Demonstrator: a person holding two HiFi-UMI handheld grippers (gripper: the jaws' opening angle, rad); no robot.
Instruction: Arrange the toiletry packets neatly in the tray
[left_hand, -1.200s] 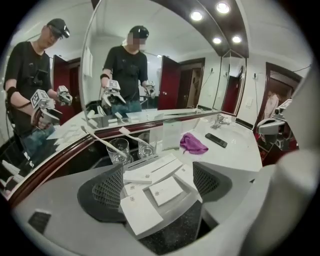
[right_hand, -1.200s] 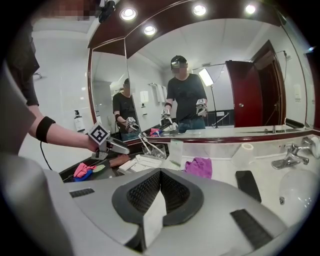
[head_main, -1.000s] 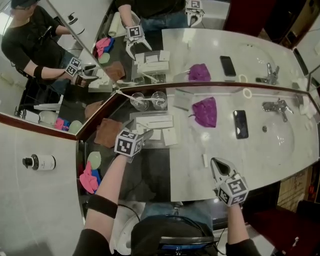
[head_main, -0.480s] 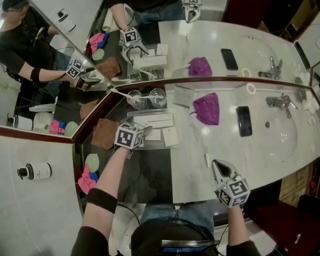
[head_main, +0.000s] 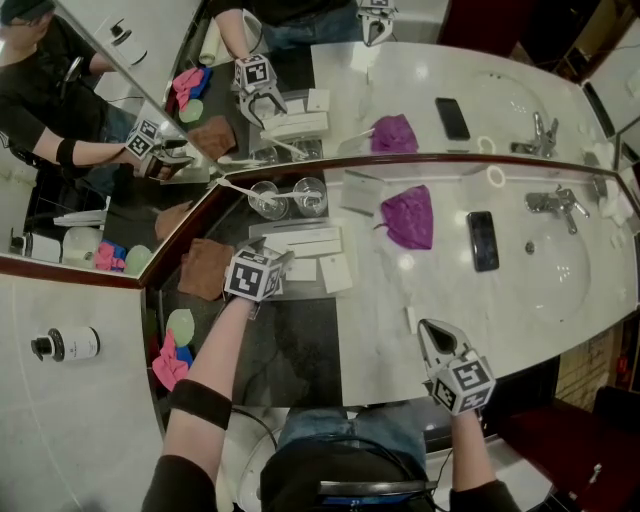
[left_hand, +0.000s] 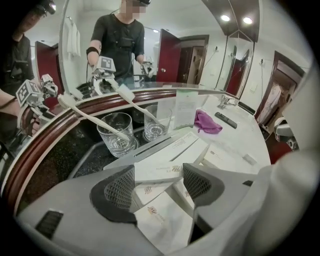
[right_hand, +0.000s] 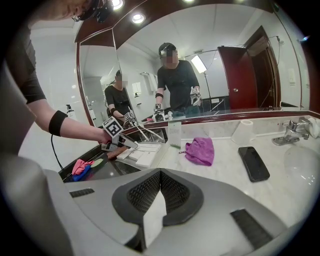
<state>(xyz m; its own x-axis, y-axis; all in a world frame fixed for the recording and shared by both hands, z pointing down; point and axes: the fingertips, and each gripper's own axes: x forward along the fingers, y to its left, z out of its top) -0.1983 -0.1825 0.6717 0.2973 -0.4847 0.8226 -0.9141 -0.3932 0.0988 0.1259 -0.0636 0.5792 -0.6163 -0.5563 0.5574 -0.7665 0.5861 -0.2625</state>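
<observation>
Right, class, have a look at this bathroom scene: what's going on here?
A person stands at a marble counter with a tool in each hand. The left tool is down over a loose pile of toiletry packets beside two glasses. Its jaws have just been closing and now sit against both ends of one white packet. The right tool is shut, low over the counter's near edge. The packets lie jumbled, not yet lined up.
</observation>
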